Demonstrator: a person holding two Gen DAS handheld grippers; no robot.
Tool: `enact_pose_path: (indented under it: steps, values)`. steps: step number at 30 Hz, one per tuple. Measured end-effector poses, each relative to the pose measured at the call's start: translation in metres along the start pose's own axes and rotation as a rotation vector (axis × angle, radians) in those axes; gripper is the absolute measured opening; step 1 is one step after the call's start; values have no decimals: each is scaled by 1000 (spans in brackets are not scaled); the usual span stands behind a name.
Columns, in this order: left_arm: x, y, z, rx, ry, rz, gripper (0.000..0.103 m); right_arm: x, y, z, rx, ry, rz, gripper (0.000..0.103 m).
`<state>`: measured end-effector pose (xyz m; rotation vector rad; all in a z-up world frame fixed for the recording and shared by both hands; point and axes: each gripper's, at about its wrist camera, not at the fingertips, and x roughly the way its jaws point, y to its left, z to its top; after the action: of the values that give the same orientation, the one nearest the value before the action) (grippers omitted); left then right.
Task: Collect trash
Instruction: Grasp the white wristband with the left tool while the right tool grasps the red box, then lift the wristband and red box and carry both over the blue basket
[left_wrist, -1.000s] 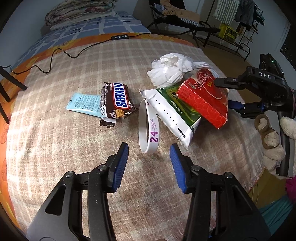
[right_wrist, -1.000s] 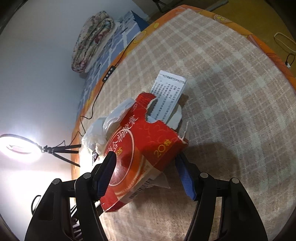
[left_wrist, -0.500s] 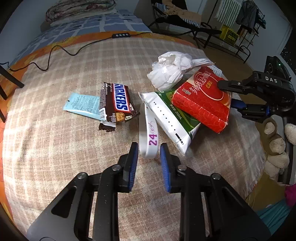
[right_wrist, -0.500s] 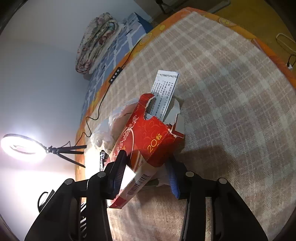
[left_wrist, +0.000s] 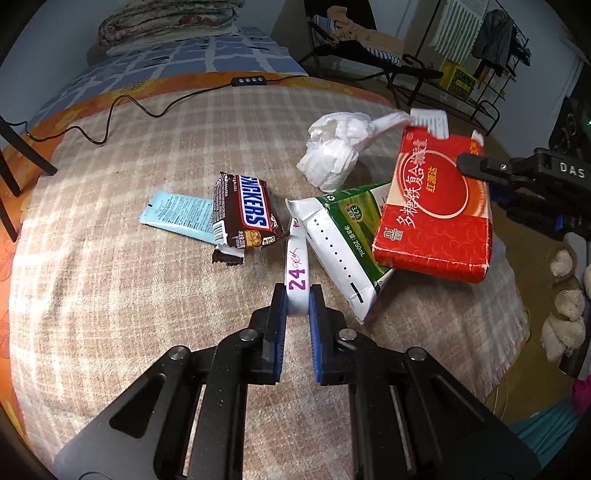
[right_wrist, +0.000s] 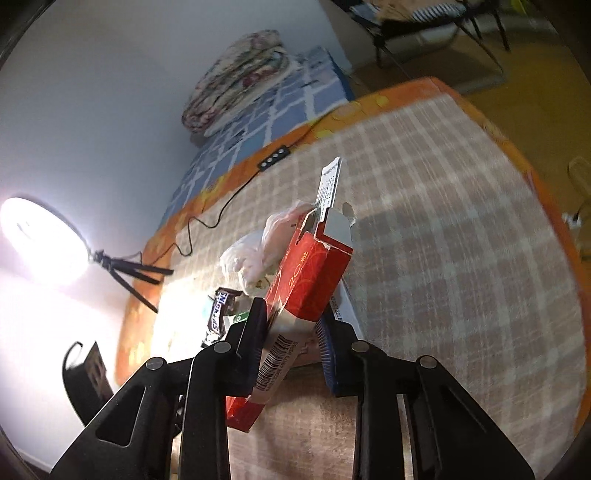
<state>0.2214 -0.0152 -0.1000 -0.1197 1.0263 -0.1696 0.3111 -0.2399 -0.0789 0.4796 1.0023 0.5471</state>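
Note:
On a plaid-covered bed lies trash. My left gripper (left_wrist: 297, 295) is shut on the near end of a white wristband (left_wrist: 297, 264) marked 24. Beside it lie a Snickers wrapper (left_wrist: 245, 212), a light blue packet (left_wrist: 177, 212), a green and white milk carton (left_wrist: 347, 232) and a crumpled white tissue (left_wrist: 334, 149). My right gripper (right_wrist: 291, 321) is shut on a red cardboard box (right_wrist: 308, 275) and holds it lifted and tilted; the box (left_wrist: 436, 206) and that gripper (left_wrist: 517, 173) also show at the right of the left wrist view.
A black cable with a switch (left_wrist: 247, 80) crosses the far side of the bed. A folded quilt (left_wrist: 166, 22) lies beyond. A ring light (right_wrist: 40, 240) on a tripod glares at the left. Stuffed toys (left_wrist: 565, 291) sit off the bed's right edge.
My left gripper moved forward and closed on the wristband. My right gripper closed on the red box and raised it, tilting it more upright.

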Motion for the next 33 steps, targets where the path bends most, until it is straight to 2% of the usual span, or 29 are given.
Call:
enact_pose_path:
  steps: [4,14,19,33]
  values:
    - [-4,-2,-4,10,-3,8,10,-8,11,-3,-71,-20,-27,25]
    - [-40,-4,-13,29,-57,1,9,-38,43,-19,-238,-86,-64,16]
    - [-49,-2,-15,30,-64,7,9,-47,61,-35,-333,-98,-85,15]
    - [-89,-4,-37,48,-110,14,10,-73,87,-68,-448,-131,-88,15]
